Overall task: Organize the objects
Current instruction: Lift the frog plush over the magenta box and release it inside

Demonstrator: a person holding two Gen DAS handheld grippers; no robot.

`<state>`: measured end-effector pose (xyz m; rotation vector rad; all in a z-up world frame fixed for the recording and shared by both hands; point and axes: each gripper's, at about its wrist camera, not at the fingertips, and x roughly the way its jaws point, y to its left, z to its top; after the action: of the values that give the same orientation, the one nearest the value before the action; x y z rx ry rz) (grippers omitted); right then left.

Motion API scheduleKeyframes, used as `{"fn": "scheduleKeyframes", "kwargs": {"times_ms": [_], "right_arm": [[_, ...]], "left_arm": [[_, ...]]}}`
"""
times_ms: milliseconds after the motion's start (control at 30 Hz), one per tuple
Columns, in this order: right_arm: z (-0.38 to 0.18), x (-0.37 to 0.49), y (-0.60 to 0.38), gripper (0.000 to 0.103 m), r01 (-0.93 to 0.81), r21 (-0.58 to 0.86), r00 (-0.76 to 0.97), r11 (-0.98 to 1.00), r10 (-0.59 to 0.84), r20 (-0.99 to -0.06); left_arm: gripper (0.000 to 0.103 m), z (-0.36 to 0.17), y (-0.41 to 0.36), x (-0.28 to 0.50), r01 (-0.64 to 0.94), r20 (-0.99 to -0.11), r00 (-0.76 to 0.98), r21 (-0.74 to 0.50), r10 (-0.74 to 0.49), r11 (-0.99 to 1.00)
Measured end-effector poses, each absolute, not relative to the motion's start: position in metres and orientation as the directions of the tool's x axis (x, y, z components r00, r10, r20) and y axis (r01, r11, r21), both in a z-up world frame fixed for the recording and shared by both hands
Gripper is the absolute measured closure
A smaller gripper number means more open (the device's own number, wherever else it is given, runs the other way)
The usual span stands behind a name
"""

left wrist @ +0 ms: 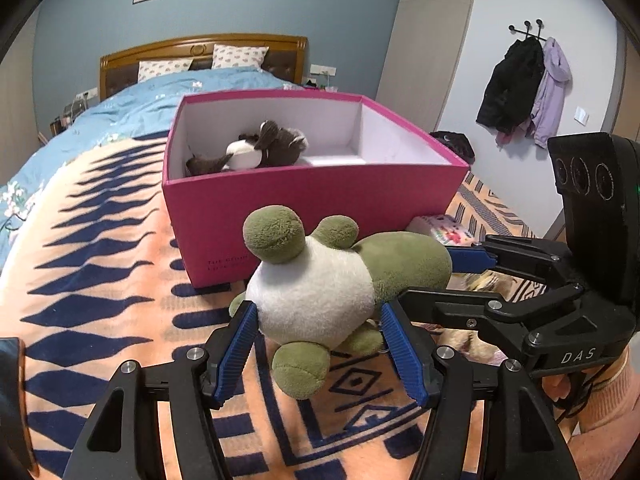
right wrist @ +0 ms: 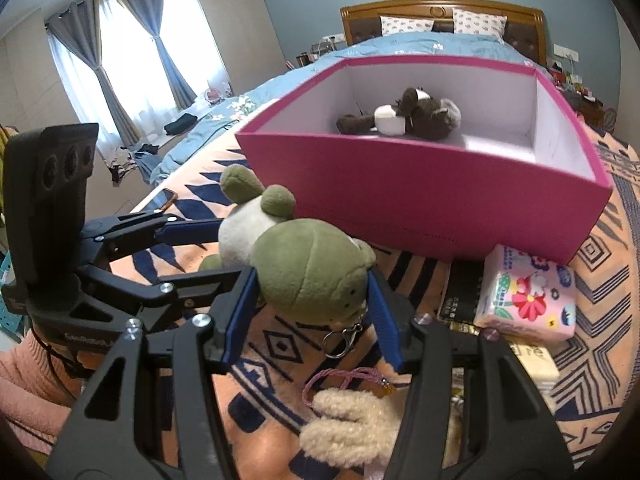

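A green and white frog plush [left wrist: 320,280] [right wrist: 308,264] hangs just above the patterned blanket, in front of the open pink box [left wrist: 312,208] [right wrist: 440,200]. My left gripper [left wrist: 318,312] [right wrist: 230,248] is shut on its white belly, with a blue pad pressing each side. My right gripper [right wrist: 311,280] [left wrist: 430,276] is shut on its green head. A metal keyring [right wrist: 340,340] dangles from the head. Inside the box lies a brown and white plush [left wrist: 272,148] [right wrist: 416,118].
The box stands on an orange and navy blanket [left wrist: 100,280] spread over the bed. Beside the box lie a floral tissue pack [right wrist: 528,296] and a black booklet [right wrist: 460,292]. A cream fluffy toy [right wrist: 352,420] with a pink cord lies under my right gripper. A phone [right wrist: 164,199] rests at the bed's edge.
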<state>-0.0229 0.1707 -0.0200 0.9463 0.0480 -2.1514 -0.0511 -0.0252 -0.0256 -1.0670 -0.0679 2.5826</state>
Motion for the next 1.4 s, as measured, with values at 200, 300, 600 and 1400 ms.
{"fn": "scheduleKeyframes", "kwargs": {"times_ms": [200,300,600,1400], "right_arm": [[-0.001,-0.018,0.178,0.046,0.679,0.254,-0.440,-0.688,-0.659,-0.610],[0.010,-0.015,0.182,0.046,0.689,0.244,-0.452,-0.682,-0.668,-0.591],[0.045,-0.012,0.190,0.046,0.713,0.225,-0.478,-0.664,-0.696,-0.536],[0.117,-0.067,0.179,0.046,0.749,0.143,-0.540,-0.647,-0.722,-0.432]], "left_arm": [[0.039,-0.005,-0.022,-0.043,-0.318,-0.642,-0.688,-0.153,0.339,-0.936],[0.038,0.007,-0.019,-0.040,-0.324,-0.621,-0.710,-0.130,0.332,-0.937],[0.039,0.037,-0.017,-0.039,-0.343,-0.566,-0.752,-0.103,0.338,-0.934],[0.038,0.083,-0.022,-0.102,-0.298,-0.509,-0.814,-0.048,0.280,-0.953]]}}
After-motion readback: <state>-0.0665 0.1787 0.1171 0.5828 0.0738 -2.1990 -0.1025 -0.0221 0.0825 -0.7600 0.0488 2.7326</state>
